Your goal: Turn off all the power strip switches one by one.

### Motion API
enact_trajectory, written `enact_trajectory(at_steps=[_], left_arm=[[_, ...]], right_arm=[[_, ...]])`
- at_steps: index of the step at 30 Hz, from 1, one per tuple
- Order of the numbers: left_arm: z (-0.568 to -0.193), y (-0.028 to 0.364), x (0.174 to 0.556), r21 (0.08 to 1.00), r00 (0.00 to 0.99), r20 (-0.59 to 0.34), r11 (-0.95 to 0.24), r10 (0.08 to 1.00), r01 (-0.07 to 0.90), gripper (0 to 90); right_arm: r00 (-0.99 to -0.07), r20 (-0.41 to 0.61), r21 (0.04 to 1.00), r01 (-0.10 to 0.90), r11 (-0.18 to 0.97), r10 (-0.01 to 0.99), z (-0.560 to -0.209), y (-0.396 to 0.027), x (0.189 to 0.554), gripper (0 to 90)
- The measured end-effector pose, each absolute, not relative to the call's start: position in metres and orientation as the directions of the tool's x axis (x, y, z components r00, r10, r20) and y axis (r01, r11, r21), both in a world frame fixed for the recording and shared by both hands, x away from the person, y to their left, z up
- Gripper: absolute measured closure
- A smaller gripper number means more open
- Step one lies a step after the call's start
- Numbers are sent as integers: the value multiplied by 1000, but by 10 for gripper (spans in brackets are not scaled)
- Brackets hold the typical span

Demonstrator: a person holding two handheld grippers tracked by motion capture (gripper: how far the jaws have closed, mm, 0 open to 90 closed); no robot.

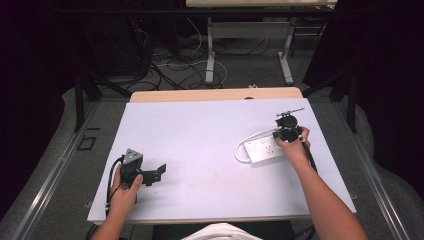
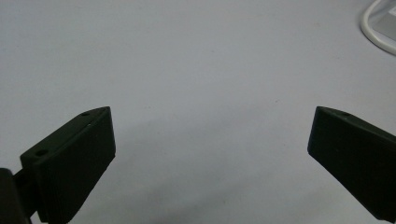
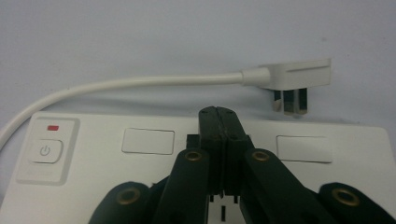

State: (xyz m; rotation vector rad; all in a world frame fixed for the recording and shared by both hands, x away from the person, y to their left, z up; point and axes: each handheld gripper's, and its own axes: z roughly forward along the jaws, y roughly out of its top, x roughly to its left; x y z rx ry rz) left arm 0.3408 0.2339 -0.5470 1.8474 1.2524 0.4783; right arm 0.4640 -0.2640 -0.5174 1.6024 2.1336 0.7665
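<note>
A white power strip lies on the right part of the white tabletop. My right gripper is over it, held by a hand. In the right gripper view its jaws are shut together above the strip's top face, and I see nothing between them. A power button with a red mark is at the strip's left end. The strip's white cable curves round to a three-pin plug lying just beyond. My left gripper rests near the front left, open, with bare table between its jaws.
The white cable loops out to the left of the strip; a bit of that loop shows at the top right of the left gripper view. Beyond the table's far edge are dark floor cables and another table's metal legs.
</note>
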Motion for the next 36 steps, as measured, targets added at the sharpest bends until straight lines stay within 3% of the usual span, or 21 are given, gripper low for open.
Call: enact_trajectory(at_steps=[7, 36], left_arm=[[-547, 234, 341, 803, 429, -135, -155, 893, 575, 9], [-547, 234, 341, 805, 430, -136, -153, 893, 573, 9]], right_arm=[[-252, 43, 619, 766, 172, 967, -516, -272, 465, 900], [-242, 38, 611, 773, 169, 970, -518, -277, 467, 900]])
